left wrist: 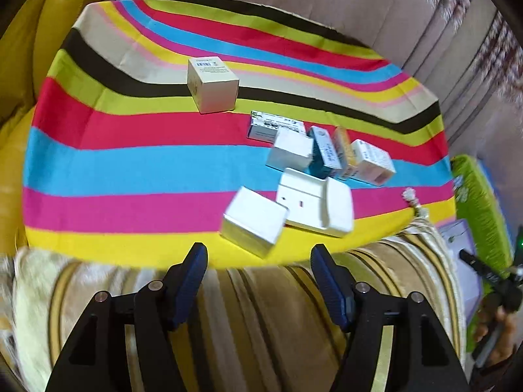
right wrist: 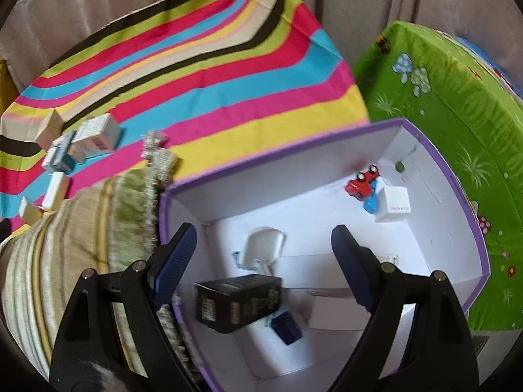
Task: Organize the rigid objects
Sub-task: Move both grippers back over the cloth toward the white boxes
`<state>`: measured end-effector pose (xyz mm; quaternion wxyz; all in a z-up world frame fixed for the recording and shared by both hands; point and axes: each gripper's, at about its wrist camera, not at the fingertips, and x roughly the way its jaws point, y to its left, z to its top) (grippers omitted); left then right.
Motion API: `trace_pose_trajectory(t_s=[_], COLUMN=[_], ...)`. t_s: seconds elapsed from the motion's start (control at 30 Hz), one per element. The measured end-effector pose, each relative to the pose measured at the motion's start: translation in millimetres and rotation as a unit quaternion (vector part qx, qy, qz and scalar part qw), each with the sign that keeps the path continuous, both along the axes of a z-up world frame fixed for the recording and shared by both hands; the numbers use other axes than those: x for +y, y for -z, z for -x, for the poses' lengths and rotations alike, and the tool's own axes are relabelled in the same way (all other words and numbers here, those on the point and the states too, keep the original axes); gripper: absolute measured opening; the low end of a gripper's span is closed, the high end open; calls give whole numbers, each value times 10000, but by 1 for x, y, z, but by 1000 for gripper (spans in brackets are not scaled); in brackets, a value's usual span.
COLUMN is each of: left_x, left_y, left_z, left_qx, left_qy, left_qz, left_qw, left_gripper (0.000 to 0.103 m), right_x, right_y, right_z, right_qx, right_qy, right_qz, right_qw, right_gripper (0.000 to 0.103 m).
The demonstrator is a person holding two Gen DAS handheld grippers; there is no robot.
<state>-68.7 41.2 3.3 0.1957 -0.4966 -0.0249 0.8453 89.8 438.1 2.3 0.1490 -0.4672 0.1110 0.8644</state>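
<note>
My left gripper [left wrist: 258,250] is open with nothing between its blue pads, over a striped cushion [left wrist: 261,310]. Just beyond its fingertips a white box [left wrist: 253,225] lies tilted on the rainbow-striped cloth [left wrist: 130,170]. Behind it are a white holder [left wrist: 313,205], a cluster of small cartons [left wrist: 330,153] and a beige box [left wrist: 212,85]. My right gripper [right wrist: 264,230] hangs open over a purple-rimmed storage box [right wrist: 457,196]. A blurred black box [right wrist: 238,303] lies below the fingers, untouched by the pads. Inside are also a red toy car [right wrist: 361,184], a white cube [right wrist: 392,209] and a blue box [right wrist: 287,328].
A green patterned surface [right wrist: 457,98] lies to the right of the storage box. The fringed striped cushion [right wrist: 81,228] borders the box on its left. A yellow seat [left wrist: 19,130] lies left of the cloth, and beige upholstery [left wrist: 359,16] rises behind it.
</note>
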Motion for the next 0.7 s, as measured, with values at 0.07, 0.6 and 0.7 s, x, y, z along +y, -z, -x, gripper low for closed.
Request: trace_pose_trajectory(t_s=[0.07,0.6,0.7], left_x=[2,28,27], left_y=[1,20,23], left_z=[9,36,37], left_qx=[5,-143,-213], left_qy=[81,770,798], left_qz=[117,507,412], left_qw=[9999,9956,9957], left_gripper=[66,64,55], right_x=[-9,-148,-173], right_y=[-3,-16,-13], right_z=[5,80,90], right_qx=[33,93,58], right_qy=[-121,-1145,-1244], right_qz=[54,253,163], right_qw=[9999,9931,9921], right_gripper=[86,87,87])
